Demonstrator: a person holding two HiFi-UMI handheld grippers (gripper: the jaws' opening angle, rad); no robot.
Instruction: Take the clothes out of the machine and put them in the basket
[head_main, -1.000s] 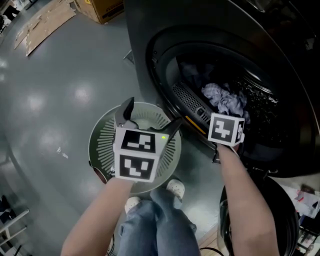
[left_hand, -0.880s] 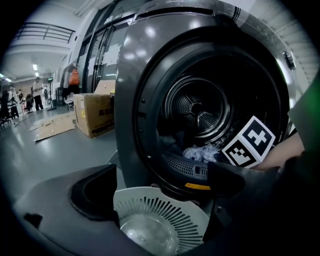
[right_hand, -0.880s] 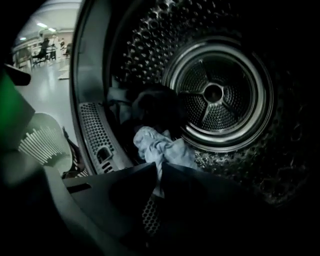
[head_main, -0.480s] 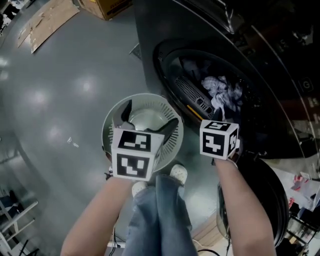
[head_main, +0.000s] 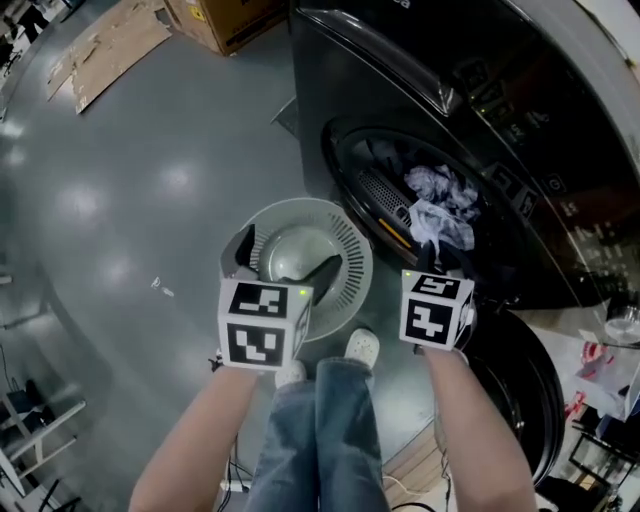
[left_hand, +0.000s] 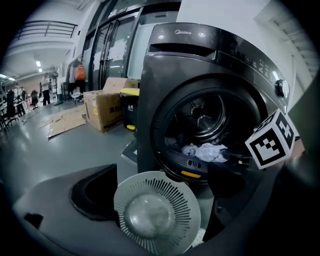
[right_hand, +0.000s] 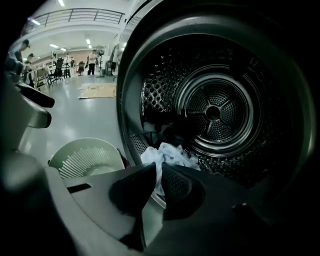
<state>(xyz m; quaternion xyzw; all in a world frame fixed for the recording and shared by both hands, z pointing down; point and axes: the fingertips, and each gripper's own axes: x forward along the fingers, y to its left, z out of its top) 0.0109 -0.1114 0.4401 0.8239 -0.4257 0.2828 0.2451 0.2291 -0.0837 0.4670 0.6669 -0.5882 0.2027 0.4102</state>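
- The right claw (right_hand: 154, 168) has its jaws pressed together at the mouth of the drum (right_hand: 215, 112), with a pale cloth (right_hand: 169, 152) right at their tips. I read a fold of it as pinched there, since in the head view the same cloth drapes over the lip of the opening towards that claw
- The left claw (head_main: 290, 252) stands wide with nothing between its jaws. It hangs above the basket (head_main: 352, 258), probably kept free and out of the way while the other claw does the pulling
- The basket stands on the floor (head_main: 120, 180) just in front of the machine (head_main: 340, 90), at the centre of the head view, so the carry from the opening is short. No clothes show inside it
- Darker clothes (right_hand: 160, 131) lie low at the front of the drum behind the pale cloth, right of centre in the head view. Most of the load seems still to come out
- Both forearms reach up from the bottom edge of the head view, one on each side of the person's legs (head_main: 320, 430)
- The left claw tilts down at the basket, and the right one, at centre right, points down and forward into the opening
- The open door (head_main: 520, 400) hangs at the lower right beside the right forearm, so that arm has little room on that side
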